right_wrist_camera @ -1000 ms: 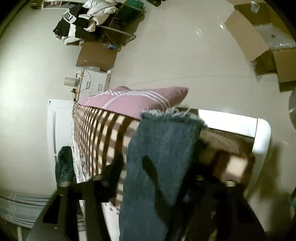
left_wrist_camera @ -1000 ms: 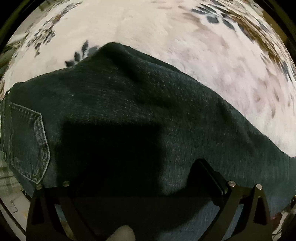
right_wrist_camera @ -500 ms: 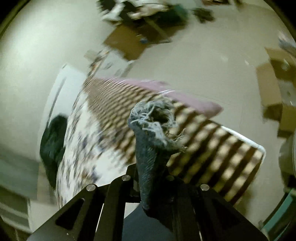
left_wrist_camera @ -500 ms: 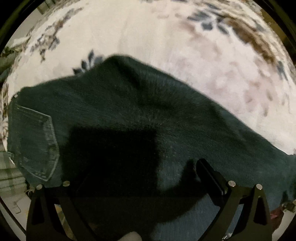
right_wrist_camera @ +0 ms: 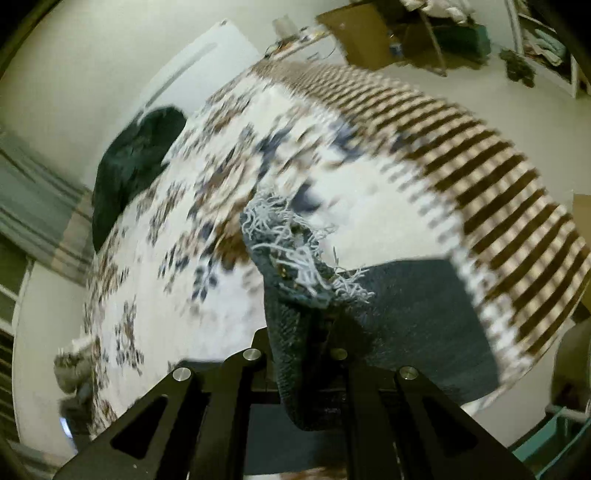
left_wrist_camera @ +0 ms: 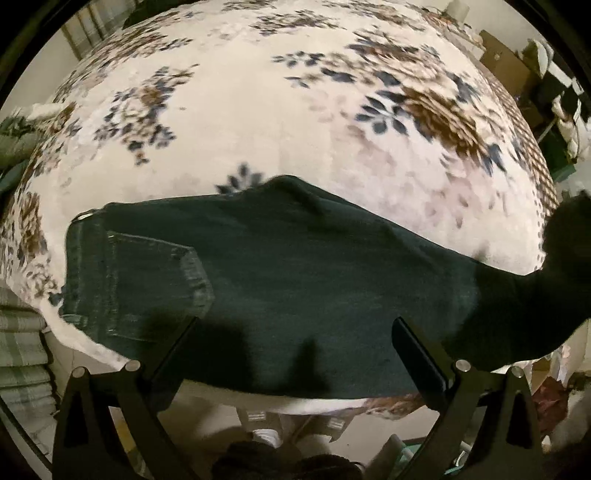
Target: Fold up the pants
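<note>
Dark blue jeans [left_wrist_camera: 303,273] lie across the near edge of a bed, waistband and back pocket [left_wrist_camera: 159,273] at the left, legs running right. My left gripper [left_wrist_camera: 295,332] is open and hovers above the jeans near the bed edge, holding nothing. My right gripper [right_wrist_camera: 306,339] is shut on the frayed hem end of the jeans leg [right_wrist_camera: 295,266] and holds it lifted above the bed. The rest of the leg [right_wrist_camera: 413,314] trails down to the right.
The bed has a white floral blanket [left_wrist_camera: 295,110] with a brown striped border [right_wrist_camera: 480,166]. A dark garment [right_wrist_camera: 136,158] lies at the bed's far corner. Cardboard boxes [right_wrist_camera: 358,33] and clutter stand on the floor beyond.
My left gripper has pulled back from the jeans, so more of the bed shows. My right gripper has swung the hem round from facing the room to above the bed.
</note>
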The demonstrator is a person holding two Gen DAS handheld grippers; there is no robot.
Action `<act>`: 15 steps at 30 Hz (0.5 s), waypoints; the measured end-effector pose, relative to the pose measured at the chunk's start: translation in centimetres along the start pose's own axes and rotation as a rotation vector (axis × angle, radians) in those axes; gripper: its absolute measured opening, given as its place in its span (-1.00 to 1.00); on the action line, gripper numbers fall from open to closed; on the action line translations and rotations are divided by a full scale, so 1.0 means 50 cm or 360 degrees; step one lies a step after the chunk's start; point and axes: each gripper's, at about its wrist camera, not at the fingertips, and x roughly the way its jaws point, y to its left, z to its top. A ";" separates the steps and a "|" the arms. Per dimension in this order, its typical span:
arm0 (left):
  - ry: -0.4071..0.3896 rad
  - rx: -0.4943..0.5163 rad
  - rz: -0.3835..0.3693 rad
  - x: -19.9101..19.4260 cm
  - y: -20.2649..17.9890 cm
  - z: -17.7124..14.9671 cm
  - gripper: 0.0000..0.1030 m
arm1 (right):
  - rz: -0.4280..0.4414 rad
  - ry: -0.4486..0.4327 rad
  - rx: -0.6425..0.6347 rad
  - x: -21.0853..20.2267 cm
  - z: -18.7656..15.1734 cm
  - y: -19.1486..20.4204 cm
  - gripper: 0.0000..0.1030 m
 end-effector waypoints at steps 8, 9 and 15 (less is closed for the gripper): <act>0.0022 -0.0150 0.0068 0.011 0.147 -0.013 1.00 | -0.0031 0.0177 -0.0181 0.132 -0.166 0.131 -0.85; 0.0029 -0.0169 0.0083 0.015 0.165 -0.017 1.00 | -0.0041 0.0194 -0.0222 0.148 -0.188 0.149 -0.85; 0.0076 -0.0275 0.0142 0.037 0.251 -0.046 1.00 | -0.0127 0.0281 -0.0457 0.227 -0.291 0.226 -0.85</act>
